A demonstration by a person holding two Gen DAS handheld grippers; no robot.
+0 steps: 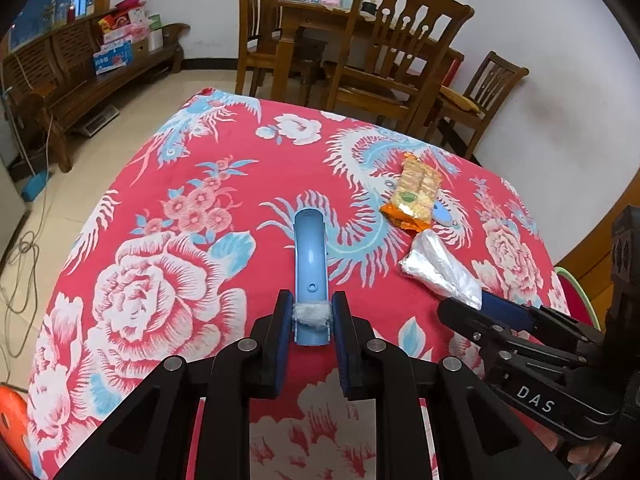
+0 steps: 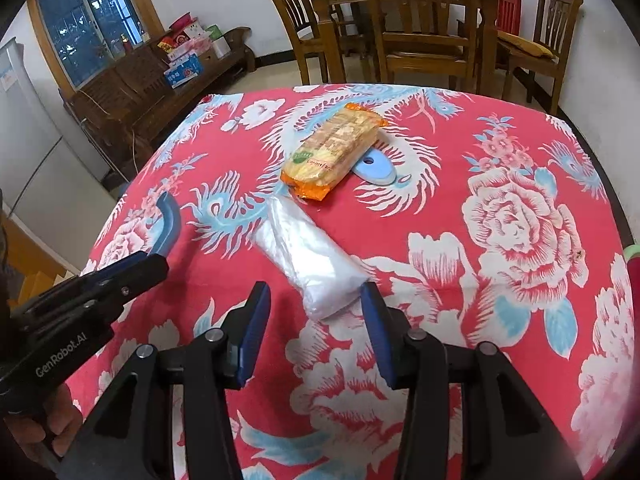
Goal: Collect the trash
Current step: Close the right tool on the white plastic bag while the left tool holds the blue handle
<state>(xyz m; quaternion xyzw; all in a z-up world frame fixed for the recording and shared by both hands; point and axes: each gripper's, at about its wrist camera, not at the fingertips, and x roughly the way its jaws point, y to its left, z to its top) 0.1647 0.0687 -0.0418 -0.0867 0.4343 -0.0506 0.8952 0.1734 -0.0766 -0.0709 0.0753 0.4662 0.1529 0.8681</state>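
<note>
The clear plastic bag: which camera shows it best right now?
The right wrist view. The bag lies full length ahead of the open right gripper, its near end between the fingertips, and the cracker pack sits beyond it. In the left wrist view the bag is off to the side, foreshortened, its near end hidden behind the right gripper.
</note>
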